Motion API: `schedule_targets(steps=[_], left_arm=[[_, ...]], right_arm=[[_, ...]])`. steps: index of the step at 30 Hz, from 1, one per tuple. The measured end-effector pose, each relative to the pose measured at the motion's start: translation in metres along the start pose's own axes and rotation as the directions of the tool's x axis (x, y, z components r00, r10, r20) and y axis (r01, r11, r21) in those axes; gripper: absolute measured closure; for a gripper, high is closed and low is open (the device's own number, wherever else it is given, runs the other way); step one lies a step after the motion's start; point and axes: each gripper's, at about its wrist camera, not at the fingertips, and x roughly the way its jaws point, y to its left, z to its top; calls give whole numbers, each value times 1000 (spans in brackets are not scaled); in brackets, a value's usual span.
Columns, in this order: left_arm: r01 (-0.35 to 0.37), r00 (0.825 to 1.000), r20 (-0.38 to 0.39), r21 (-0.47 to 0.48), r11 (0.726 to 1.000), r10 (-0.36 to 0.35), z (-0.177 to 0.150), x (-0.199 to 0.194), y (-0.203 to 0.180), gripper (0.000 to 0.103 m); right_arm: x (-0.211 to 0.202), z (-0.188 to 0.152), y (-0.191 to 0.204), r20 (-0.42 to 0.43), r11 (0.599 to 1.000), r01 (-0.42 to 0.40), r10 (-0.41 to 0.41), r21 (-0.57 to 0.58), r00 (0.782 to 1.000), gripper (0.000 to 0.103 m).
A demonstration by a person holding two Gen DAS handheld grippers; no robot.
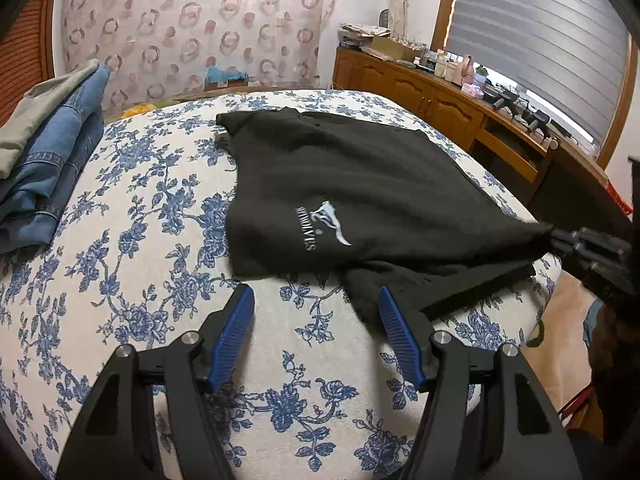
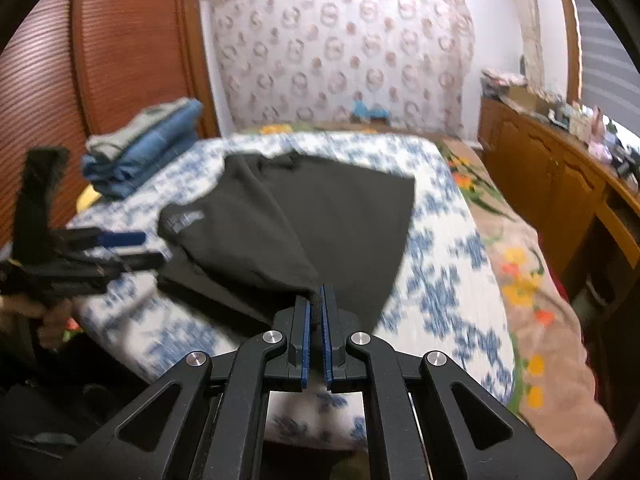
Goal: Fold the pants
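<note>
Black pants [image 1: 360, 192] with a white logo lie spread on a blue-flowered bed cover [image 1: 140, 220]. My left gripper [image 1: 316, 296] is open and empty, just in front of the pants' near edge. My right gripper [image 2: 316, 292] is shut on a corner of the pants [image 2: 320, 208] and lifts it off the bed. In the left wrist view the right gripper [image 1: 560, 240] shows at the right edge, pinching that corner. In the right wrist view the left gripper [image 2: 140, 246] shows at the left, open beside the pants.
A stack of folded jeans [image 1: 52, 160] with a grey garment on top sits at the bed's far left; it also shows in the right wrist view [image 2: 140, 152]. A wooden sideboard [image 1: 440, 96] with clutter runs along the right. A patterned curtain [image 1: 192, 28] hangs behind the bed.
</note>
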Motion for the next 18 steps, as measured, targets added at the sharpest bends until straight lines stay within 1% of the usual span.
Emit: schedule_targets(steps=[2,4,8,9,11,13,18], left_arm=[[0,1000,0,2,1000,0,-1,0,-2,39],[-4,1000,-1,6,1000,4,-1,2,-3,39],[-9,1000,-4,6,1000,9,-3,4,-4,39],[-9,1000,-3,4,1000,10,-4,4,-3,39],[-8,1000,-1,1,1000,8,-4,4,-2,39],[-11,1000,3,1,1000,11,-5,3,-1,39],[-14,1000,14,-7,1000,14,-7,1,2,39]], right_arm=[[5,-8,-4,-25,1000,14,-14,4,1000,101],[9,-15,-7,-43,1000,9,-9,17,999,101],[6,-18,-12,-38,999,3,-1,45,999,100],[5,-18,-12,-39,999,-1,2,49,999,96],[3,-18,-13,-42,999,-1,4,52,999,95],[-1,-18,-14,-40,999,5,-3,53,999,90],[-18,-19,-16,-25,999,14,-13,50,1000,86]])
